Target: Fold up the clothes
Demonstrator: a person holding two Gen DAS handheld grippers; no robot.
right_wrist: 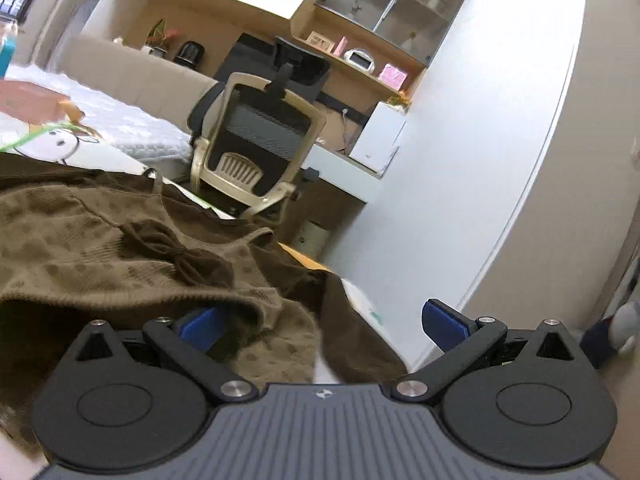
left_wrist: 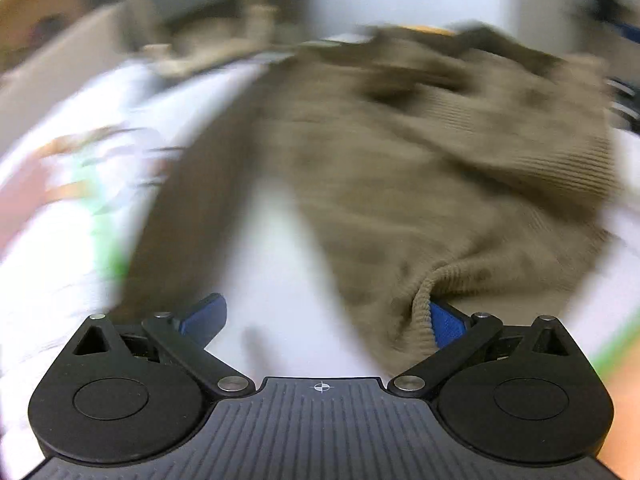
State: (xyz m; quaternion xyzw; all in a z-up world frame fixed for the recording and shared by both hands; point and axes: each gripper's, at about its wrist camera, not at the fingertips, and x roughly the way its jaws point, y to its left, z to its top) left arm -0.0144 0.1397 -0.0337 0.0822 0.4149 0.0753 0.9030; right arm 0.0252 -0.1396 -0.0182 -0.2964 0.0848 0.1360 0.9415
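A brown knit sweater [left_wrist: 420, 168] with darker dots lies crumpled on a white surface [left_wrist: 272, 264]; the left wrist view is motion-blurred. My left gripper [left_wrist: 324, 320] is open, and the sweater's ribbed edge [left_wrist: 422, 312] drapes against its right blue pad [left_wrist: 446, 326]. In the right wrist view the same sweater [right_wrist: 80, 248] shows a dark brown bow [right_wrist: 180, 256]. My right gripper [right_wrist: 324, 326] is open too. Fabric covers part of its left pad [right_wrist: 200, 328] and lies low between the fingers, while its right pad [right_wrist: 448, 326] is bare.
A beige and black office chair [right_wrist: 256, 136] stands just beyond the sweater. Behind it are a desk [right_wrist: 340, 168] and wall shelves [right_wrist: 360, 64]. A white mattress [right_wrist: 132, 128] and a printed sheet [right_wrist: 60, 144] lie at the left. A white wall [right_wrist: 480, 160] fills the right.
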